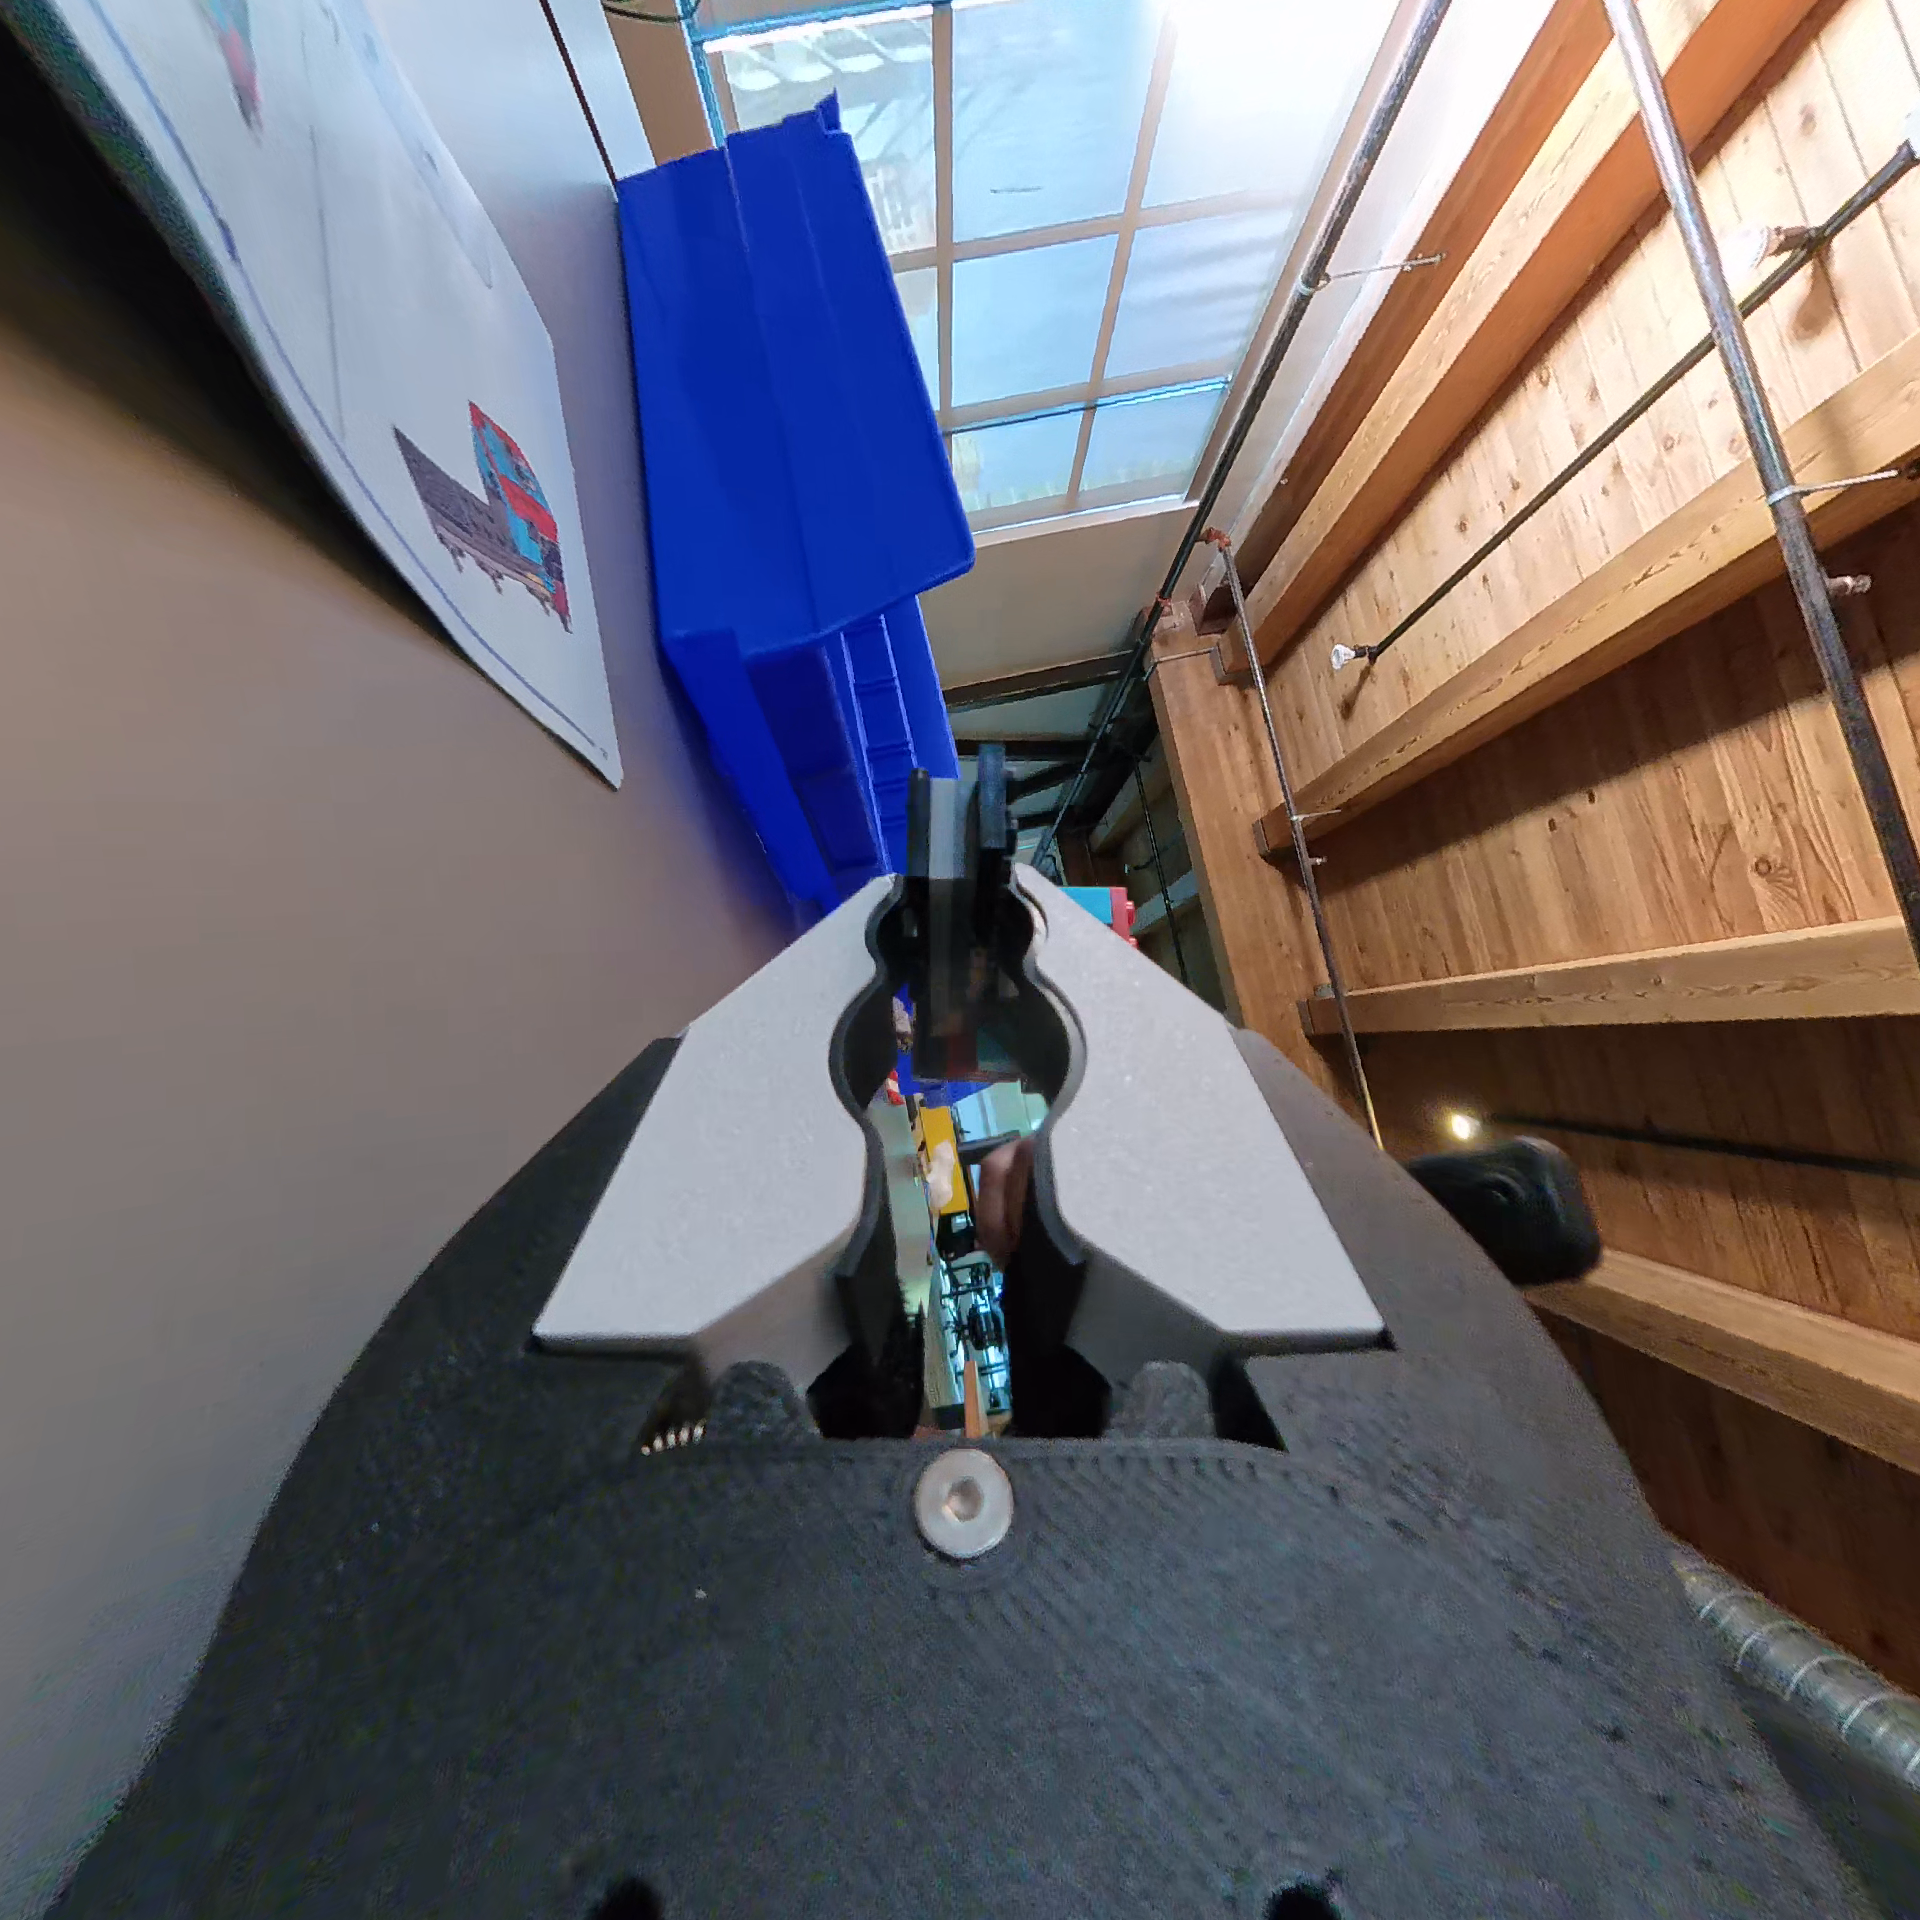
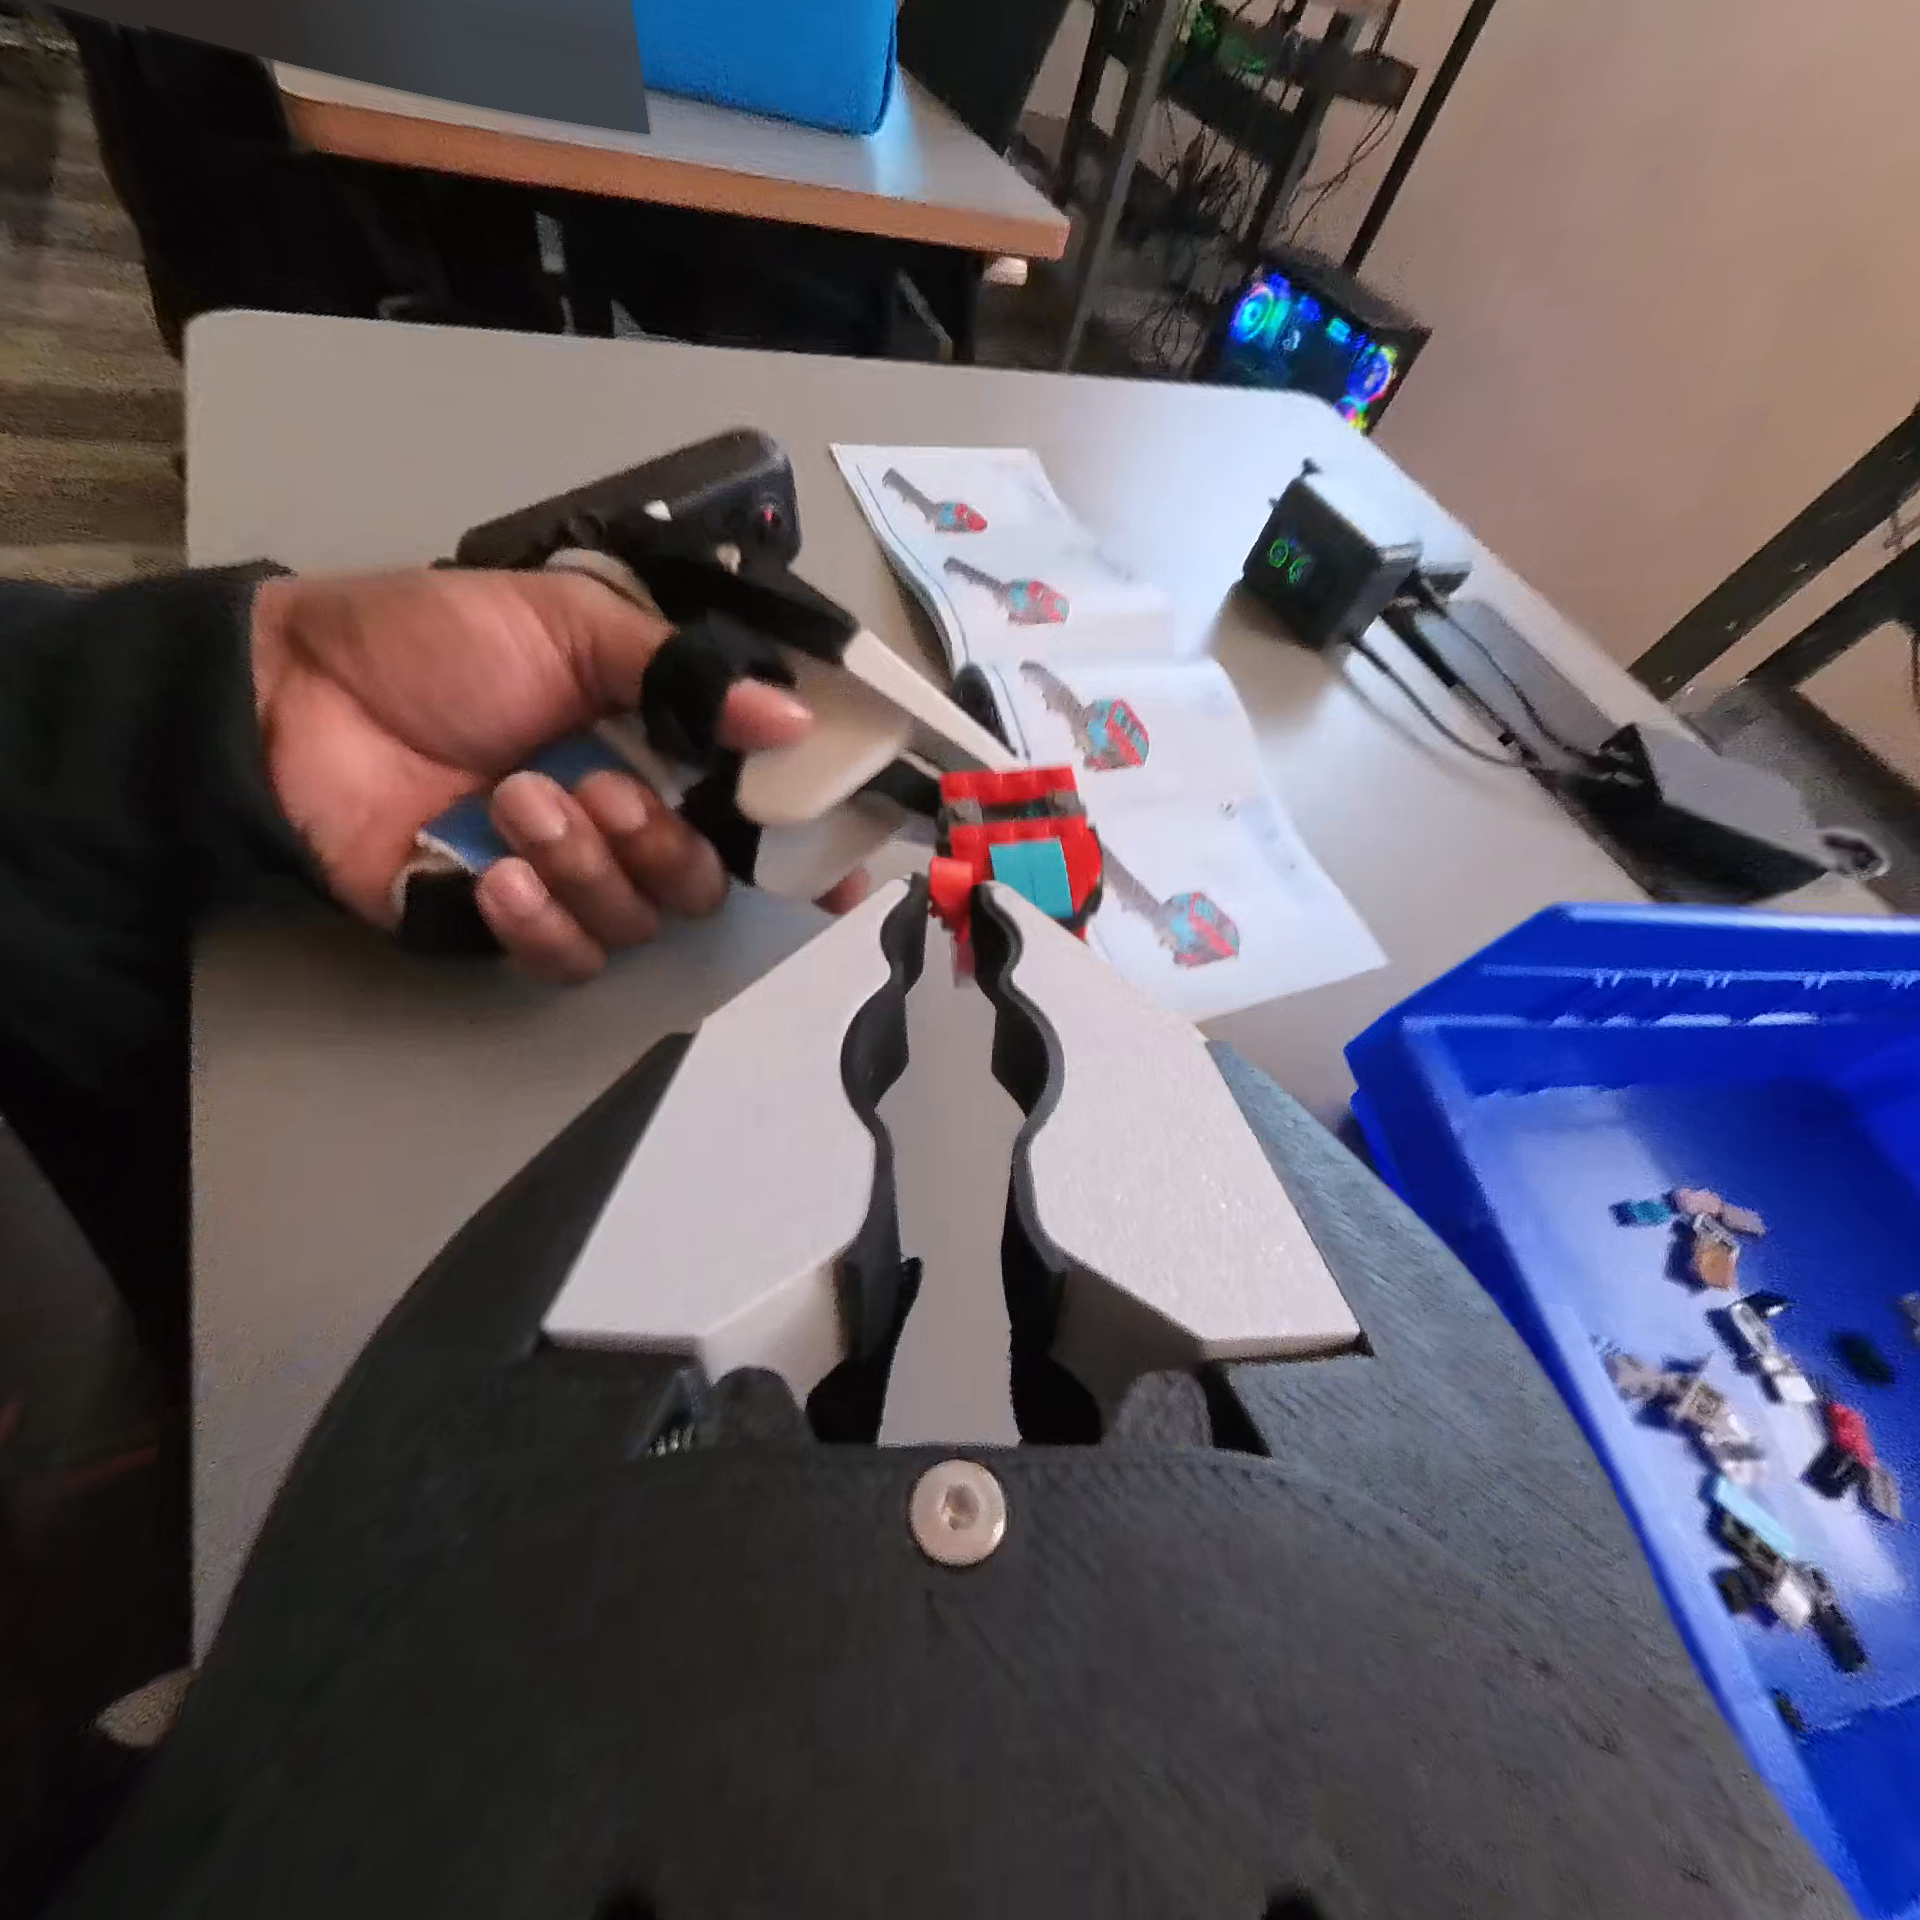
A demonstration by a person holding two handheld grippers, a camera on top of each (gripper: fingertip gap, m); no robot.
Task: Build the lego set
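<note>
The right claw (image 2: 948, 914) pinches the red Lego build's (image 2: 1013, 842) near edge above the tabletop (image 2: 416, 1091); the left claw (image 2: 925, 774), hand-held (image 2: 468, 748), clamps its far side. Blue parts bin (image 2: 1455, 1091) at right, instruction booklet (image 2: 1195, 831) beyond.

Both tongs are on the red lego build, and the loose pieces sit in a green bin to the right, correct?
Not quite: the bin is blue, as the right wrist view shows. The rest holds: the left tongs and right tongs both meet the red lego build, and the loose pieces lie inside.
</note>
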